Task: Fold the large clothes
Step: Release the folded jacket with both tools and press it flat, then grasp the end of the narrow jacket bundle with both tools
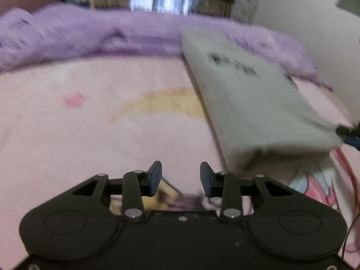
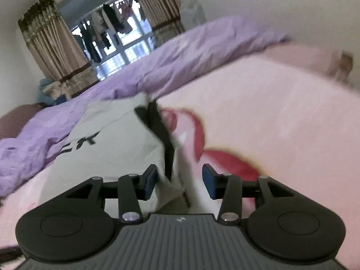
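A light grey garment (image 1: 247,94) with black lettering lies folded in a long strip on the pink bed sheet (image 1: 90,123), right of my left gripper (image 1: 181,171). That gripper is open with nothing between its fingers, hovering over the sheet apart from the cloth. In the right wrist view the same garment (image 2: 117,144) shows a black trim (image 2: 162,132) along its edge. Its near corner lies between the fingers of my right gripper (image 2: 179,175), which is open, the cloth close to the left finger. A dark blurred tip of the right gripper (image 1: 346,131) shows at the garment's near right corner.
A crumpled purple blanket (image 1: 90,33) runs along the far side of the bed. Behind it are brown curtains (image 2: 45,45) and a window (image 2: 117,33) with hanging laundry. The sheet carries cartoon prints (image 2: 202,139). A wall (image 1: 292,4) stands at the right.
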The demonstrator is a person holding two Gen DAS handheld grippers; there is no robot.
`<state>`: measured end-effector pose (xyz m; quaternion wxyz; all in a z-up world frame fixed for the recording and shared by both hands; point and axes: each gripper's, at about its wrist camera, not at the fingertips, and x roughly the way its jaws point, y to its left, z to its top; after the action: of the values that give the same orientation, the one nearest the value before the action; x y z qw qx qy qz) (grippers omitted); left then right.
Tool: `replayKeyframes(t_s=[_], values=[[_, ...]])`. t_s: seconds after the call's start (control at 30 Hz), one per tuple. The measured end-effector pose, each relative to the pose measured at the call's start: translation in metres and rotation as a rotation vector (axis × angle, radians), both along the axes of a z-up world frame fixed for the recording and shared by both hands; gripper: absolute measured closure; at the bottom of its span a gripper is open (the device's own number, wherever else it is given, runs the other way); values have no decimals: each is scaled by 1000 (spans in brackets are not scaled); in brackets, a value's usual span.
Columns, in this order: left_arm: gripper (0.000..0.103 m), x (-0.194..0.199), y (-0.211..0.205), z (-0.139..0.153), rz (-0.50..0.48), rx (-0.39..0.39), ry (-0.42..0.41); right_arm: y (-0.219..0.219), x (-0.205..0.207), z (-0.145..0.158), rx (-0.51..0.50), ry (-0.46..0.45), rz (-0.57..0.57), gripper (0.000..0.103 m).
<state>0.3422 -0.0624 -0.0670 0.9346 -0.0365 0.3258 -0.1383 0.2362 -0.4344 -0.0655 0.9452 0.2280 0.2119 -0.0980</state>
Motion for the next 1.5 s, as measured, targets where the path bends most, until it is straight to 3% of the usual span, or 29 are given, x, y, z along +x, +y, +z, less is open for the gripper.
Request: replayKeyframes(t_s=[0.07, 0.13, 0.23, 0.3, 0.43, 0.5, 0.6, 0.67, 0.73, 0.83, 0.93, 0.97, 1.03, 1.1, 1.17, 1.27, 1.37, 1.5], values=[[68, -4, 2, 23, -39, -88, -48, 10, -4, 10, -32, -39, 8, 57], [68, -6, -16, 44, -102, -121, -103, 24, 1, 19, -52, -72, 67, 59], [67, -1, -58, 55, -234, -110, -167, 35, 24, 18, -56, -35, 116, 67], [66, 6, -84, 48, -279, -72, -163, 42, 38, 14, -62, -3, 117, 67], [67, 32, -105, 16, -226, 27, -82, 47, 48, 0, -84, 46, 116, 67], [79, 35, -103, 4, -208, 69, -91, 49, 46, -6, -90, 54, 122, 67], [79, 42, -103, -5, -196, 102, -87, 52, 48, -13, -99, 74, 134, 68], [82, 50, -96, -15, -172, 68, -52, 55, 49, -18, -105, 80, 137, 68], [92, 60, -90, -27, -146, 50, -44, 57, 48, -23, -107, 84, 145, 68], [94, 62, -86, -30, -138, 19, -55, 62, 46, -29, -141, 74, 163, 69], [94, 69, -79, -22, -134, -44, -2, 64, 47, -22, -172, 105, 177, 68], [93, 66, -76, -14, -142, -76, 14, 62, 47, -16, -169, 113, 179, 68], [74, 65, -73, 8, -157, -114, -13, 58, 45, 0, -169, 70, 179, 68], [61, 68, -82, 33, -146, -68, -111, 54, 51, 19, -184, 25, 169, 67], [60, 86, -92, 48, -167, -46, -152, 50, 68, 34, -197, 13, 170, 67], [60, 130, -113, 50, -195, -23, -98, 47, 105, 42, -198, 28, 210, 67], [60, 165, -131, 37, -198, 67, -29, 45, 138, 35, -218, 70, 227, 67], [61, 180, -150, 21, -201, 185, -46, 43, 168, 23, -253, 113, 223, 67]])
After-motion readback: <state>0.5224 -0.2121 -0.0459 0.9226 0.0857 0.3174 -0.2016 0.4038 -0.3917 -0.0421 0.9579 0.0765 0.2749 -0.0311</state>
